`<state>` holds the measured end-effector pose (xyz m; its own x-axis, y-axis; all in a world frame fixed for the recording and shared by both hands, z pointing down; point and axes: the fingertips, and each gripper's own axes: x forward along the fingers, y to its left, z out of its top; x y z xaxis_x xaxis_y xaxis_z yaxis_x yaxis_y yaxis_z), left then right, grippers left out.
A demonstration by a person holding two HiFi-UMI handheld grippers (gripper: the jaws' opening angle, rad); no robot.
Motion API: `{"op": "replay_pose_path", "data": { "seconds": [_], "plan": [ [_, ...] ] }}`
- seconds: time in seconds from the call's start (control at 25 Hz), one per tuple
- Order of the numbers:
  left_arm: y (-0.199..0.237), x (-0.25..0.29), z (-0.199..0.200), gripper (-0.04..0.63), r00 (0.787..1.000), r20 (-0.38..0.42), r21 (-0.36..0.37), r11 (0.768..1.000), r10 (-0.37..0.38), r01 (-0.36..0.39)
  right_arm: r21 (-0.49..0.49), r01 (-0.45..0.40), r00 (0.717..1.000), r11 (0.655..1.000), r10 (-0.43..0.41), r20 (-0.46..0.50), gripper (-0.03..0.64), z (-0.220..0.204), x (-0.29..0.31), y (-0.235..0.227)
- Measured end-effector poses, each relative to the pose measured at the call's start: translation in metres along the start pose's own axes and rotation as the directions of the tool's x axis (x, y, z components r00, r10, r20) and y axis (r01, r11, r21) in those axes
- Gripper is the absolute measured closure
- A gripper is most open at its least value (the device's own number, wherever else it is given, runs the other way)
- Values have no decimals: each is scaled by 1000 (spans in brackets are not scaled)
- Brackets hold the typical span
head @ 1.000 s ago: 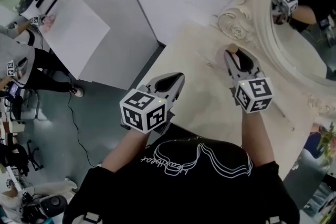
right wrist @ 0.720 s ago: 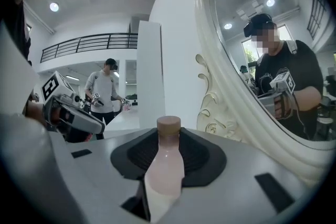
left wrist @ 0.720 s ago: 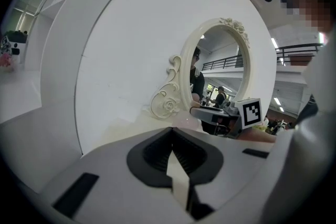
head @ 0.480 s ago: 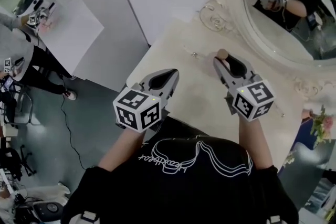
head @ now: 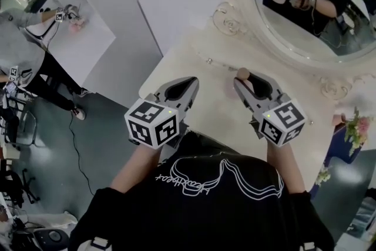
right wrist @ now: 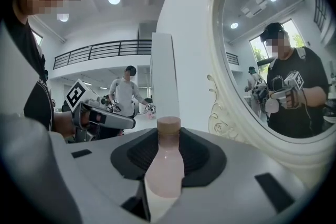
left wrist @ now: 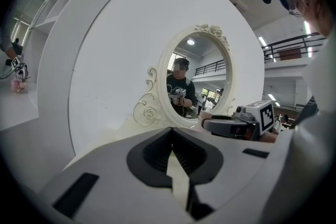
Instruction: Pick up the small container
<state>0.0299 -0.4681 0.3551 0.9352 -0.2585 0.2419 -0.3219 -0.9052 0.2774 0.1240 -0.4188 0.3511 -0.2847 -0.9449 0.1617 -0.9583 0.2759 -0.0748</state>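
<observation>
The small container is a pale pink bottle (right wrist: 164, 165) with a tan cap (head: 241, 73). My right gripper (head: 245, 82) is shut on it and holds it upright above the cream dressing table (head: 194, 64). In the right gripper view the bottle fills the gap between the dark pads (right wrist: 202, 152). My left gripper (head: 189, 86) hangs beside it over the table's near left edge, jaws together and empty. In the left gripper view its jaws (left wrist: 175, 165) meet with nothing between them, and the right gripper (left wrist: 231, 126) shows at the right.
An oval mirror (head: 305, 14) in an ornate white frame (head: 229, 14) stands at the table's back. A tiny metallic item (head: 209, 60) lies on the table near the frame. Pink flowers (head: 355, 126) stand at the right. People work at a white table (head: 70, 44) to the left.
Both grippers have drawn back from the mirror's base toward the table's near edge. The pink bottle stays in the right gripper. The left gripper stays shut.
</observation>
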Motion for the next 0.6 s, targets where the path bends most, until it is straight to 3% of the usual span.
{"op": "replay_pose_path", "data": {
  "seconds": [0.6],
  "plan": [
    [-19, -1, 0, 591, 1000, 23, 22, 1000, -3, 2, -1, 16, 1000, 1000, -16, 12, 491, -10, -12, 3]
  ]
}}
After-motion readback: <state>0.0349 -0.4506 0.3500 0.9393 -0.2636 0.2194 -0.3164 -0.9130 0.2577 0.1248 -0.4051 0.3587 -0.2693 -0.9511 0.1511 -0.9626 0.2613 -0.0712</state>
